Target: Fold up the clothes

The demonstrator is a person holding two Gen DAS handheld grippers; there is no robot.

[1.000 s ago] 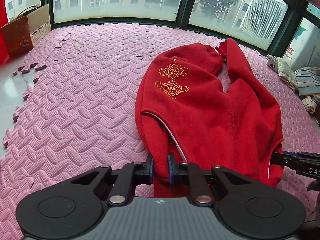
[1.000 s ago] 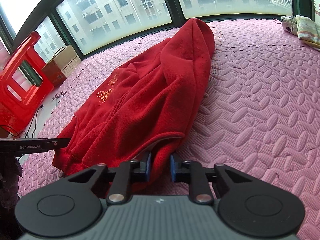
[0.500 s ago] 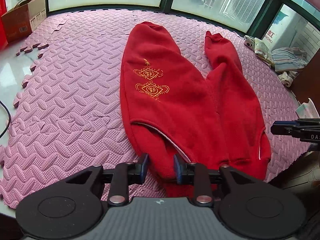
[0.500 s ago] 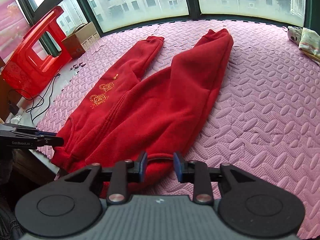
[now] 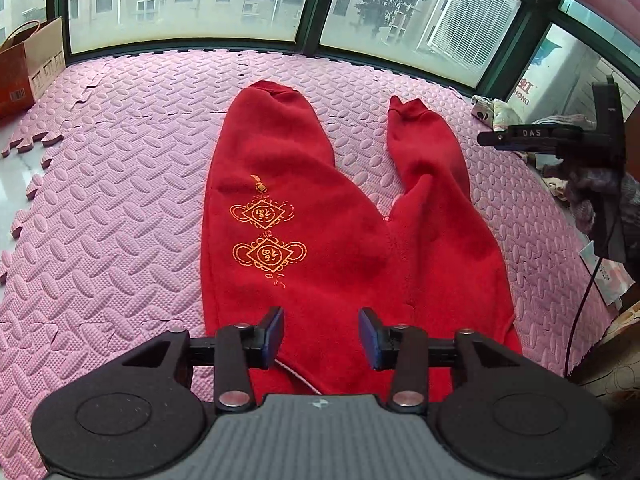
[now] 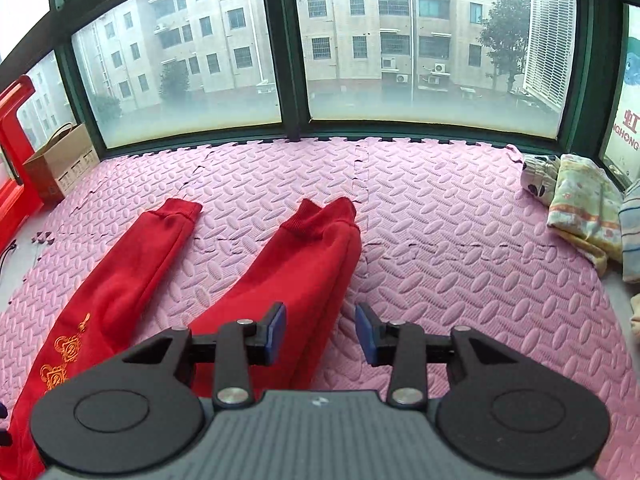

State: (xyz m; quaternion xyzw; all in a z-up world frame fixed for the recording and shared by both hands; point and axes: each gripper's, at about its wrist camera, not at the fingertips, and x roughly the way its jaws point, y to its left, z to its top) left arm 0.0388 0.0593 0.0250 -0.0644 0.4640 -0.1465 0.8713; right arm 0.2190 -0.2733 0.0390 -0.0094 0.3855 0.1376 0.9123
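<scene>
Red trousers (image 5: 320, 240) lie flat on the pink foam mat (image 5: 120, 200), legs spread apart. The left gripper (image 5: 321, 332) and right gripper (image 6: 320, 334) both hover with fingers released, grasping nothing

Left gripper (image 5: 321, 333): black linkage arms, blue pads on fingertips (image 5: 276, 330), silver rivets at pivots, round black discs either side, grey ribbed housing with small round emblem. Right gripper (image 6: 320, 333) — identical build: blue pads, silver rivets, black discs, grey ribbed body. From left wrist view, right unit shows side-on as black bar lettered "DAS", thin black cable trailing below.
</scene>
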